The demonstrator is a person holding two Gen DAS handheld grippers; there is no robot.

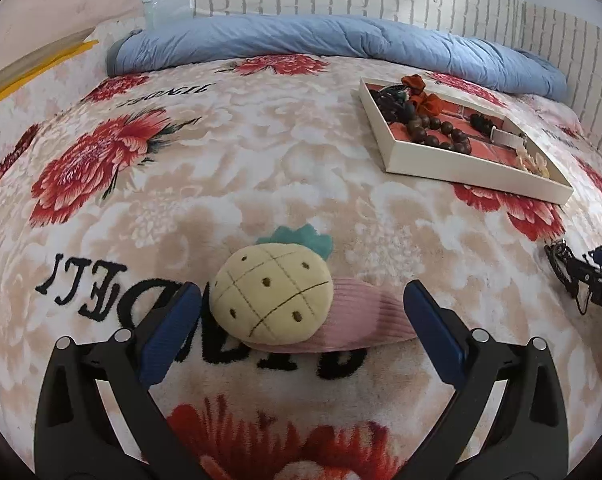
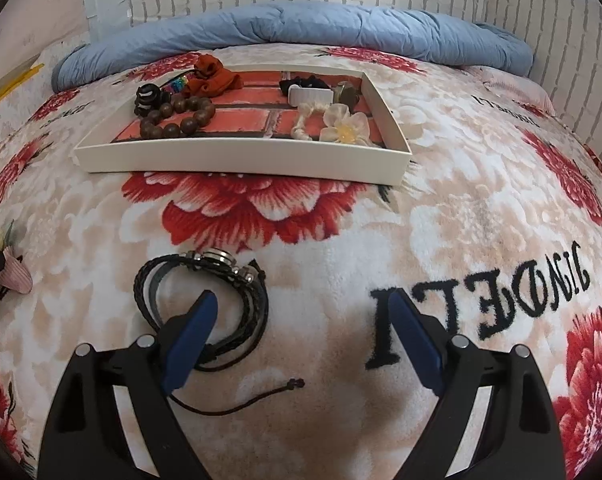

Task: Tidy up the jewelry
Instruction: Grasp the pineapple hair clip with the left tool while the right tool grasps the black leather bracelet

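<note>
Left tongs [image 1: 301,308] wide open and holding nothing, one finger on each side of the pineapple hair clip [image 1: 277,296] that lies on the bed blanket [image 1: 261,152]; right tongs [image 2: 301,320] also wide open and empty, low over the black braided bracelet [image 2: 205,292], with the left finger inside its loop. Seems the pick-up step for the two last loose pieces, with the white tray [image 2: 241,160] farther back on the bed already carrying the wooden beads [image 2: 177,118], the red scrunchie [image 2: 215,76] and the flower clip [image 2: 347,128]. Next, probably: close on each piece, with the right tongs shifted left over the bracelet cords first, then lift and carry to a free place in the tray.
</note>
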